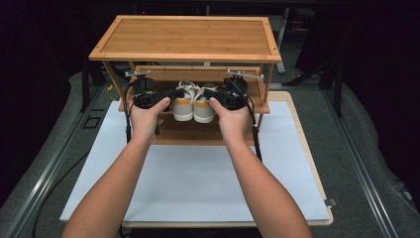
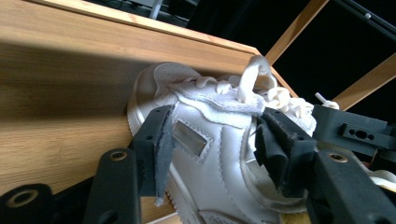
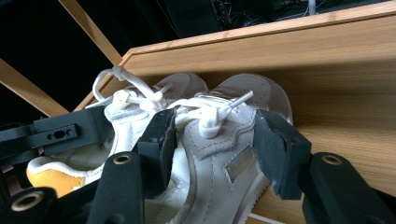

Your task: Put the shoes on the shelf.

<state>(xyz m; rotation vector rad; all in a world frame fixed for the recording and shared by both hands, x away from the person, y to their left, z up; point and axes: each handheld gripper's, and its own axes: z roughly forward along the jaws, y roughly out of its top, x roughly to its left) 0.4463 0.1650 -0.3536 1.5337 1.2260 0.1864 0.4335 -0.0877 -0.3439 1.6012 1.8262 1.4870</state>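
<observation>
— On the rack's middle shelf (image 1: 163, 133): left shoe (image 1: 182, 105) and right shoe (image 1: 203, 108), side by side, heels outward for easy taking.
— Left claw (image 2: 212, 144) and right claw (image 3: 212, 140)?
— Spread, straddling a shoe each, apparently letting go.

shoes counted: 2, white with orange heels – left shoe (image 1: 183, 105), right shoe (image 1: 203, 107) | wooden rack (image 1: 188, 37) counted: 1 | grippers counted: 2 – left gripper (image 1: 173, 94), right gripper (image 1: 210, 94) | hands seen: 2 | white mat (image 1: 198, 183) counted: 1
</observation>
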